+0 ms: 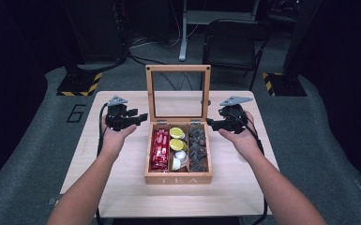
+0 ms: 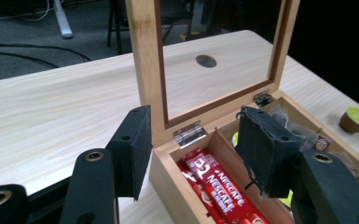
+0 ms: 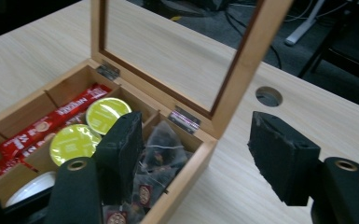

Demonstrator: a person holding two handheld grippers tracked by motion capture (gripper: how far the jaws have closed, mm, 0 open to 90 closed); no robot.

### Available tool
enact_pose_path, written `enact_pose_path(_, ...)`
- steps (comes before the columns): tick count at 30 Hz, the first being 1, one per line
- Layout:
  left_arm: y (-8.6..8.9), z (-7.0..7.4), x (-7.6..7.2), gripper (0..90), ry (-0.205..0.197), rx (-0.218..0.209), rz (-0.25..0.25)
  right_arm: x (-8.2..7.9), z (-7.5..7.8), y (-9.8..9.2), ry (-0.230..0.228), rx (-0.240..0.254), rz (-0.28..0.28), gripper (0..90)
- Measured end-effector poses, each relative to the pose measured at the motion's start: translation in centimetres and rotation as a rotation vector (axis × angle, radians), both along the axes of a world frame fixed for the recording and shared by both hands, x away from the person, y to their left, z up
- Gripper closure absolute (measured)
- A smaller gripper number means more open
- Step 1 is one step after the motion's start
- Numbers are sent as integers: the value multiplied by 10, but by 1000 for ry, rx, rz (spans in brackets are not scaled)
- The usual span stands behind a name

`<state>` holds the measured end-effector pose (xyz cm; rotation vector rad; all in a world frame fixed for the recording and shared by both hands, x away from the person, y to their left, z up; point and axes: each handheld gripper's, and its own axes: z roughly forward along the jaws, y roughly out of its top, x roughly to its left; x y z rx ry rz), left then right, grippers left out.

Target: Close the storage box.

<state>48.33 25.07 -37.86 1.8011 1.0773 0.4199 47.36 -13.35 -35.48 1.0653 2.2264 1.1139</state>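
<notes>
sitting between the left tongs (image 1: pixel 143 116) and right tongs (image 1: pixel 209 122), both apart and empty, the tea box (image 1: pixel 178 178).

— What are the arms doing?
— Two bare forearms reach in from the near edge and spread apart. The left hand (image 1: pixel 114 136) grips the left gripper (image 1: pixel 143 116) from below; the right hand (image 1: pixel 242 136) cups the right gripper (image 1: pixel 209 122) the same way.
— Which way do the grippers point?
— At each other, jaws roughly level, a grey plate on top of each and a cable trailing back along each wrist.
— And the jaws?
— Both pairs stand apart with nothing between their pads.
</notes>
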Motion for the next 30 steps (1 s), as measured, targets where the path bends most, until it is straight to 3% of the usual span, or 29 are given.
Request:
enact_pose_path(12,0,5,0,450,1,8,-4,7,13,24,-9,12,49,411)
enact_pose_path(30,-3,3,3,450,-2,13,-13,32,12,36,19,26,11,415)
